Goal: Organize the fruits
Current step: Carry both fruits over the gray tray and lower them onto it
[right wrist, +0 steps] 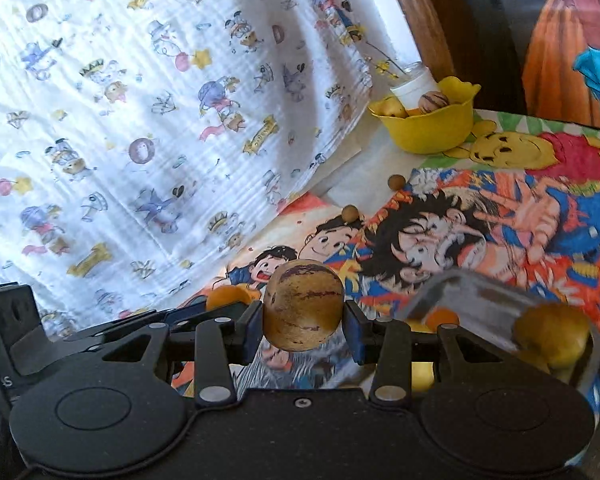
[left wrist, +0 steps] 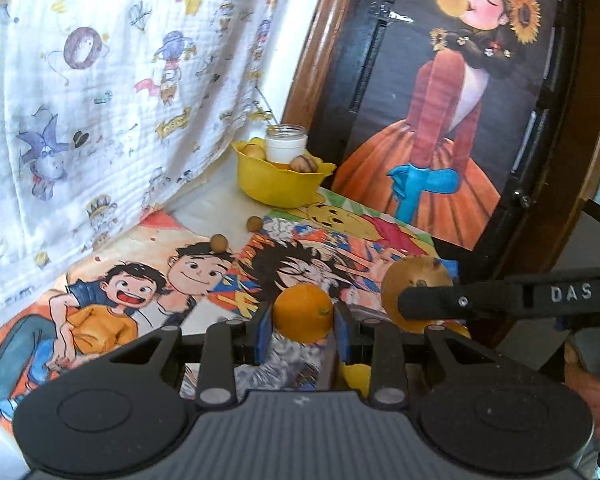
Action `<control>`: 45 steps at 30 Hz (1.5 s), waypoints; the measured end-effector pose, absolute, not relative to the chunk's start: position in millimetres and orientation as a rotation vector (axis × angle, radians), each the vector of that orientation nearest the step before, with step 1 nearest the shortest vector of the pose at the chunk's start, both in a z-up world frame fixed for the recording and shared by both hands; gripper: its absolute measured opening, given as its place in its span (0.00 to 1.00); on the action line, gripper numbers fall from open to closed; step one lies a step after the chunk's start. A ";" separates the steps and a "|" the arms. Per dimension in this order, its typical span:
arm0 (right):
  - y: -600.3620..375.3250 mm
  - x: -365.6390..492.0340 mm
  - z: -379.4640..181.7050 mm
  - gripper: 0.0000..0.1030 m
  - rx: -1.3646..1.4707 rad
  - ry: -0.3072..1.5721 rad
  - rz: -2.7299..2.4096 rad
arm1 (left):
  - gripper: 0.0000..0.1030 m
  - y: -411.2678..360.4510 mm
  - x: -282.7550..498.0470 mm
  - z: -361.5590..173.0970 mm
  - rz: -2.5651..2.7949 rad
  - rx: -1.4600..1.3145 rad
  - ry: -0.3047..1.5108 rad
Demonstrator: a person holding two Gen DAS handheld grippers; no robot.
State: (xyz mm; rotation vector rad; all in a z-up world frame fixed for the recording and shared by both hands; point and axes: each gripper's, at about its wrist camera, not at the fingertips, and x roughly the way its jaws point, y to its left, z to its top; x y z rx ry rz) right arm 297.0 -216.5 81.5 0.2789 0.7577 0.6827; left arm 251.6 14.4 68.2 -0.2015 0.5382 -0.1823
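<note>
The left gripper [left wrist: 303, 314] is clamped on a small orange [left wrist: 303, 312], its blue pads pressing the fruit from both sides, held in the air above the cartoon-printed cloth [left wrist: 148, 280] that covers the desk. The right gripper [right wrist: 304, 316] is closed on a larger tan fruit streaked with purple, a pepino melon [right wrist: 303, 305] by its look, likewise held clear of the cloth. In the left wrist view that same melon shows just to the right of the orange, with one black finger of the right gripper lying across it.

A yellow bowl [left wrist: 278, 186] stands at the far edge of the desk, near the corner where a white patterned curtain [left wrist: 100, 80] meets a dark-framed painting of a girl in an orange skirt [left wrist: 440, 120]. Inside the bowl are a white-lidded glass jar [left wrist: 286, 143], a yellowish fruit and another small striped fruit [left wrist: 304, 163]. Two small brown round fruits lie on the cloth between the bowl and the grippers, one nearer the bowl [left wrist: 254, 224], the other [left wrist: 219, 243] closer to the curtain side. In the right wrist view a clear container [right wrist: 500, 312] holding yellow fruit sits at the near right edge.
</note>
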 end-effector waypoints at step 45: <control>-261.9 175.1 -35.2 0.44 0.067 0.615 0.426 | 0.34 -37.4 203.6 -27.6 -0.297 -0.127 0.685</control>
